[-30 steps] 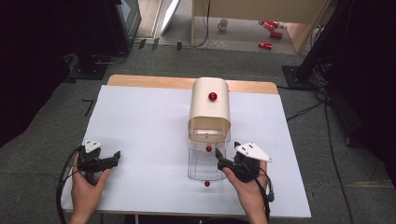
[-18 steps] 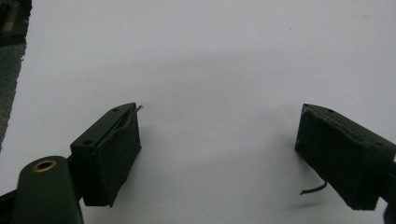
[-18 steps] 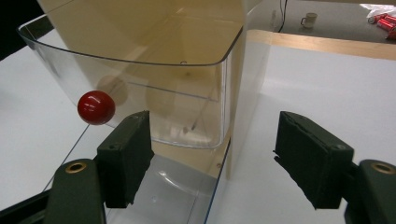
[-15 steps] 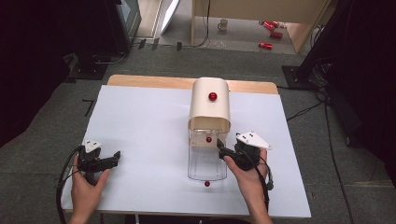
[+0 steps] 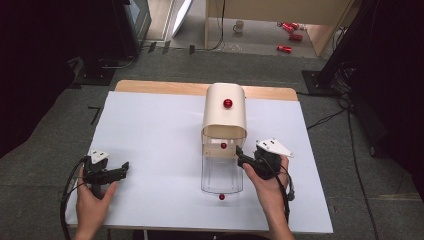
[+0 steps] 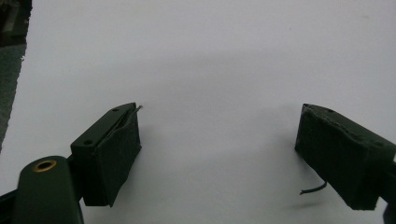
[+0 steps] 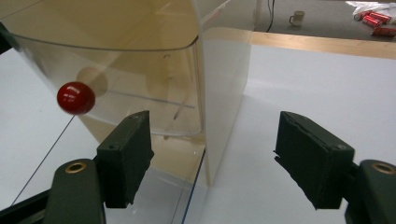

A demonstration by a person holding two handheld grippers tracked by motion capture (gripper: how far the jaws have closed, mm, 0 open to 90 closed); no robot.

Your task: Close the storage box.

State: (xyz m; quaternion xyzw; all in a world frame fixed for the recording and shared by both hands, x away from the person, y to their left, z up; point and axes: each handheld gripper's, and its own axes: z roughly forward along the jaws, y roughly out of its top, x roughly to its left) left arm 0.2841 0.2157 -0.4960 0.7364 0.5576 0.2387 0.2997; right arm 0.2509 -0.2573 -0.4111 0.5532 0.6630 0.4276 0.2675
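My right tongs (image 5: 239, 156) sit just beside the right wall of the clear box (image 5: 220, 172), with my right hand (image 5: 265, 187) behind them. Their two black pads are spread apart and pinch nothing. Looking along the right tongs (image 7: 212, 154), I see bare white worktop (image 7: 289, 84) in the gap. The box's rounded clear corner (image 7: 198, 88) rises just ahead of the pad on the left of that view. That pad lies close to the clear wall, but I cannot tell whether it touches it.

A red knob (image 7: 75, 98) sits on the curved clear panel, up and well to the left of that same pad. From above, the cream cover (image 5: 225, 117) arches over the far half of the box, beyond my right tongs. It carries a top knob (image 5: 228, 103) of the same red. Another red ball (image 5: 221, 197) lies at the near end of the clear part, nearer me than the tongs' tips and off to their left.

My left tongs (image 5: 123, 169) rest low over the worktop (image 5: 160, 130), well apart from the box and pointing roughly towards it. My left hand (image 5: 92, 197) grips them. Their pads are also spread wide, and in the left gripper view the left tongs (image 6: 217, 149) have plain white surface between and ahead of them.
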